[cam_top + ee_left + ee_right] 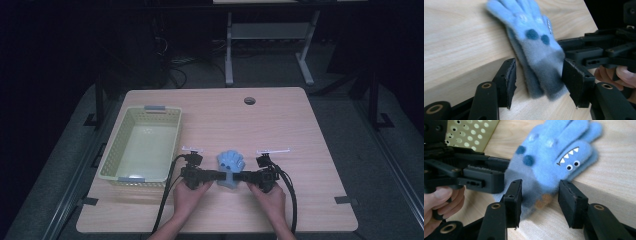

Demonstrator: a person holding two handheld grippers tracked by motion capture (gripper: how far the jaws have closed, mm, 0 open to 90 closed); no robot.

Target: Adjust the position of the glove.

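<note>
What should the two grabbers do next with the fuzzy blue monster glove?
Probably squeeze shut. Both the left gripper and right gripper sit open around the cuff of the blue glove, which lies flat on the table, ungripped.

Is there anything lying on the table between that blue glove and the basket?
Nothing visible on the wood between the glove and the basket; the left gripper reaches in beside the glove's cuff.
</note>
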